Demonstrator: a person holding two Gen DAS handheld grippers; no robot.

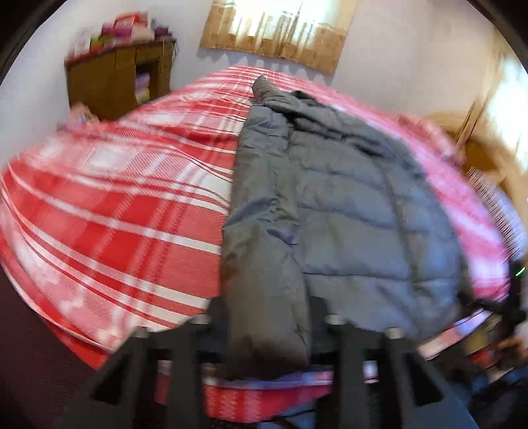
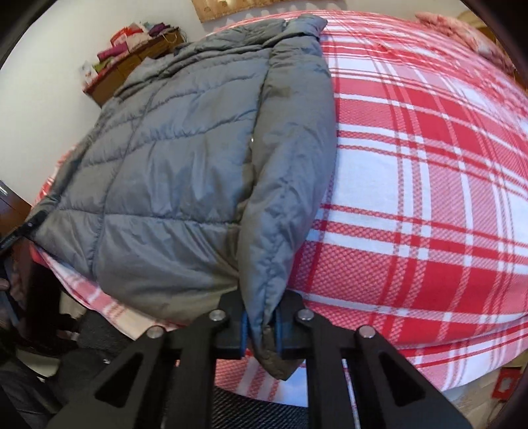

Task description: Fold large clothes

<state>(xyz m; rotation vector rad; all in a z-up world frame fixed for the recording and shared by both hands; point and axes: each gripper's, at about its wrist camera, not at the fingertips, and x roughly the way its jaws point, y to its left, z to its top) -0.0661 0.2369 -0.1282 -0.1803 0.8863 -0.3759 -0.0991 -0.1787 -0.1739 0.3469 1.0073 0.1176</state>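
Observation:
A grey quilted jacket (image 1: pixel 346 214) lies flat on a bed with a red and white checked cover (image 1: pixel 115 204), its sleeves folded in over the body. In the left wrist view my left gripper (image 1: pixel 267 316) is at the jacket's near hem, with a thick fold of the left side between its black fingers and pressed by them. In the right wrist view the jacket (image 2: pixel 171 165) fills the left half. My right gripper (image 2: pixel 262 326) is shut on the end of the right sleeve (image 2: pixel 283 184), its blue pads squeezing the cuff at the bed's near edge.
The checked cover (image 2: pixel 412 198) stretches bare to the right of the jacket. A wooden cabinet (image 1: pixel 112 85) with coloured things on top stands against the far wall. A window with a patterned curtain (image 1: pixel 277 29) is behind the bed. Dark floor lies below the bed's edge.

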